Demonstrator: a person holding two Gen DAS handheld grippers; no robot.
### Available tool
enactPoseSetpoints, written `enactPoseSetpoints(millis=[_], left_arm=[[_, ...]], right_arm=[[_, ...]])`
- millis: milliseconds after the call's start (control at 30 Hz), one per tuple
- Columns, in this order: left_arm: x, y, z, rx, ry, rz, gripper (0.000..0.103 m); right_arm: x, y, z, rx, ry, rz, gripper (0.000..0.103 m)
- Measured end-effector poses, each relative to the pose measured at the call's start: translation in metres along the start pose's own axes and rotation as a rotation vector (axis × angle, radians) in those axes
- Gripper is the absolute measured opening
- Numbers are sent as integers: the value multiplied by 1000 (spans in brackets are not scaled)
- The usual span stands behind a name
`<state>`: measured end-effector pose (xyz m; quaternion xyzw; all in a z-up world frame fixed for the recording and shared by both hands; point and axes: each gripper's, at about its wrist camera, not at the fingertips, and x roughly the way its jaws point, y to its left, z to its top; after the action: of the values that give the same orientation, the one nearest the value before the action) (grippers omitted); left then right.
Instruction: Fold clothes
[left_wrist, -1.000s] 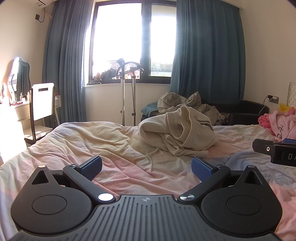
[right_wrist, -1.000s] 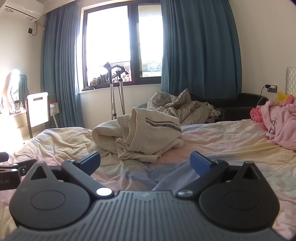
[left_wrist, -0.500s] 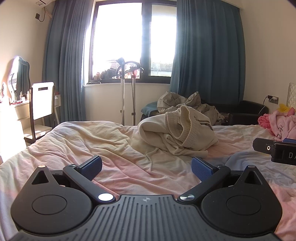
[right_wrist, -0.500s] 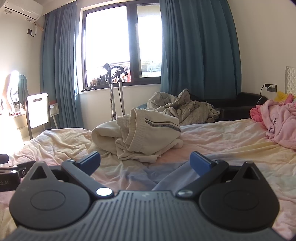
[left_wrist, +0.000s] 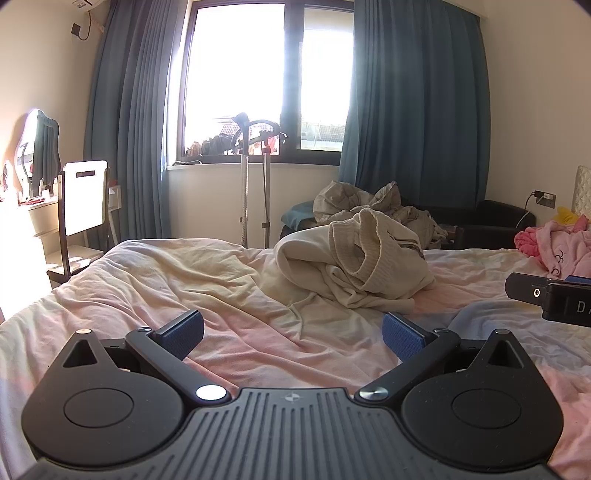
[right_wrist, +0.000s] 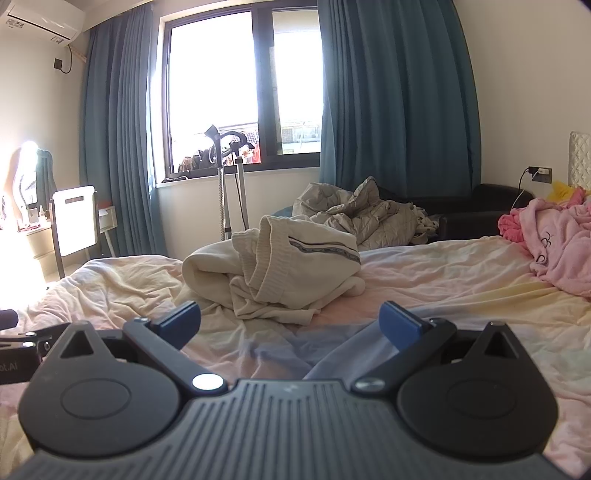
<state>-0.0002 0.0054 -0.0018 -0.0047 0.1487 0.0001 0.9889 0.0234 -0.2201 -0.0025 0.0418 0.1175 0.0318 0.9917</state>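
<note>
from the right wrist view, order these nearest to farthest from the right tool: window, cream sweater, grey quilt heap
1. cream sweater: crumpled on the bed just ahead of the open right tool, slightly left of centre.
2. grey quilt heap: beyond the bed's far edge, right of centre.
3. window: on the back wall, upper left, between the blue curtains.

window (left_wrist: 266, 74) glaring, washing out the outside | blue curtains (left_wrist: 413, 110) hanging either side | dark armchair (right_wrist: 491, 206), possibly, sitting by the wall socket (right_wrist: 540, 171)
</note>
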Motion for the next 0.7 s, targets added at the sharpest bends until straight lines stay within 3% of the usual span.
enactPoseSetpoints(millis=[367,700], left_arm=[[19,-4,1,18,27,0,103],[125,-19,46,-20,48,-50,102]], right_arm=[[5,-6,6,19,8,-26,103],[25,-28,14,74,-1,-84,103]])
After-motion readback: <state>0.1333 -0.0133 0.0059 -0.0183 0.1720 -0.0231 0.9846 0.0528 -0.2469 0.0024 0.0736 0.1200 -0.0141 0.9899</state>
